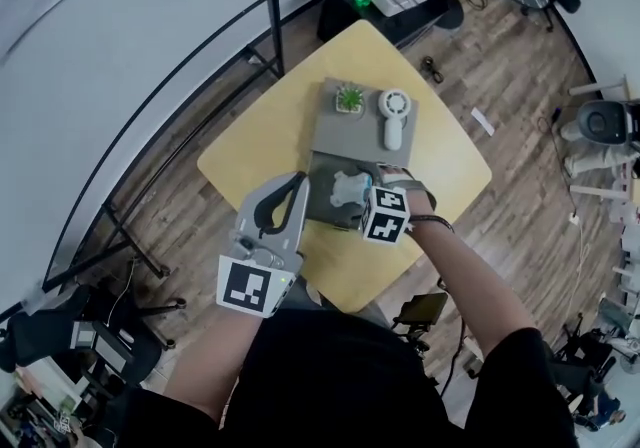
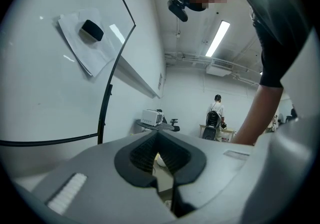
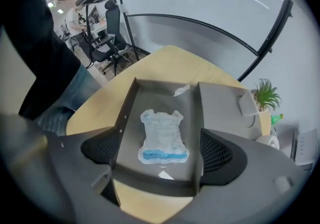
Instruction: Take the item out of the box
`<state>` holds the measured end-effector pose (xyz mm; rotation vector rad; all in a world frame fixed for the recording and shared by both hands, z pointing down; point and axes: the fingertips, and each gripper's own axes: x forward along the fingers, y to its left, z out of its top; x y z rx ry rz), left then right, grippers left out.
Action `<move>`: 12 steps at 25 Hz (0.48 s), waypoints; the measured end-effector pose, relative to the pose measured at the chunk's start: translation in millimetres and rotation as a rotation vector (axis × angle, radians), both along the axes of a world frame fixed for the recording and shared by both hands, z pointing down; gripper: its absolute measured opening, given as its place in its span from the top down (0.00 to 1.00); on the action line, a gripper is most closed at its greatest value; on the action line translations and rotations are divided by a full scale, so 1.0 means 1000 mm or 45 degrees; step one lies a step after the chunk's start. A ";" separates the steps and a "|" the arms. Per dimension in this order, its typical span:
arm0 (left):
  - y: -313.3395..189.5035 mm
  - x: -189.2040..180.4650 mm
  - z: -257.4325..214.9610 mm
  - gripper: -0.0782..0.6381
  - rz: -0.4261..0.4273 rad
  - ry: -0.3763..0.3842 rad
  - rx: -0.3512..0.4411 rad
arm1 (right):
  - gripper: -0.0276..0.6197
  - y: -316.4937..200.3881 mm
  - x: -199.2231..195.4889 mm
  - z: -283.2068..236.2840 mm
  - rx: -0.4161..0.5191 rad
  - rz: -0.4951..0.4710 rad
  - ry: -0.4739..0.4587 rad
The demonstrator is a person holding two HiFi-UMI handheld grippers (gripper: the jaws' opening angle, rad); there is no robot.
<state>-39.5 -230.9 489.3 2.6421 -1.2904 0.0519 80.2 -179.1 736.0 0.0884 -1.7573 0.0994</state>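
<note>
White-and-blue packet (image 3: 162, 135) lies flat on the grey box (image 3: 124, 123) floor, long axis 12-to-6, directly below the nearer right gripper (image 3: 160, 154), whose jaws gape empty at 9 and 3; left gripper (image 2: 162, 160), jaws together, points elsewhere

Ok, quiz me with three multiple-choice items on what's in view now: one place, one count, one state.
1. Where is the crumpled white-and-blue packet? A in the open grey box; B on the wooden floor; C on the yellow table.
2. How many things stand on the grey lid? A one; B two; C three.
3. Right gripper? A open; B shut on the packet; C shut, empty.
Key: A, it lies on the box floor; B, small green potted plant and white handheld fan; A, jaws stand wide apart above the packet.
</note>
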 end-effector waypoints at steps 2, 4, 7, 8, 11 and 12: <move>0.001 -0.002 0.004 0.89 -0.006 0.006 -0.018 | 0.18 0.002 0.000 0.011 -0.021 -0.008 0.033; 0.002 -0.005 0.008 0.89 -0.011 0.007 -0.029 | 0.19 0.003 -0.001 0.020 -0.043 -0.002 0.055; 0.004 -0.006 0.012 0.89 -0.004 0.008 -0.042 | 0.22 0.000 0.000 0.031 -0.071 0.014 0.098; 0.005 -0.006 0.013 0.89 -0.002 0.009 -0.046 | 0.23 0.000 0.001 0.034 -0.082 0.017 0.115; 0.009 -0.008 0.017 0.89 0.000 0.003 -0.056 | 0.27 0.001 0.002 0.042 -0.106 0.006 0.155; 0.010 -0.009 0.018 0.89 0.000 0.000 -0.058 | 0.30 0.001 0.002 0.043 -0.106 -0.002 0.164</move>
